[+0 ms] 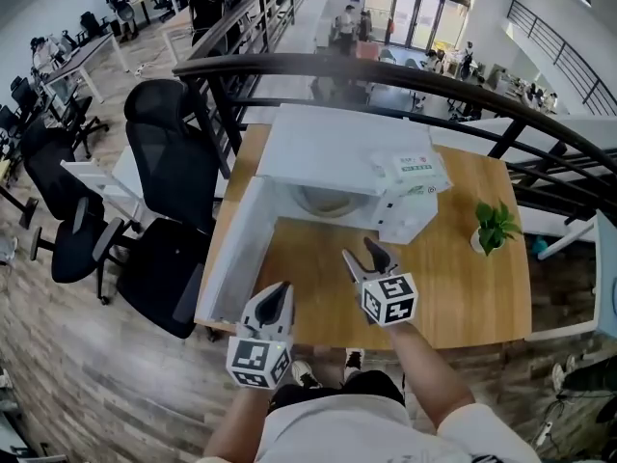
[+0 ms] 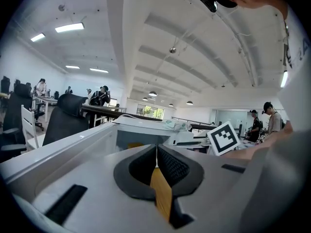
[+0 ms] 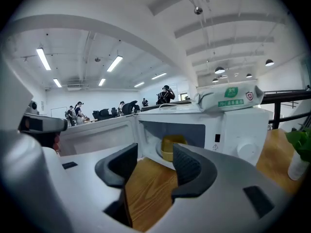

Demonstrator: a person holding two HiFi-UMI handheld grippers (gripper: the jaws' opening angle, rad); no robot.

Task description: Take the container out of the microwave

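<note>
small yellow round container [image 3: 174,147] ahead of the spread right tongs [image 3: 155,155] looks light, stiff: pinch its rim; left tongs [image 2: 156,152] pressed together.

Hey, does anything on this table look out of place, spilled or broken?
Nothing is spilled or damaged. The one oddity is a soft white-and-green pack lying slightly askew on top of the microwave, above its control panel. The door stands wide open, and the yellow container sits upright inside.
</note>
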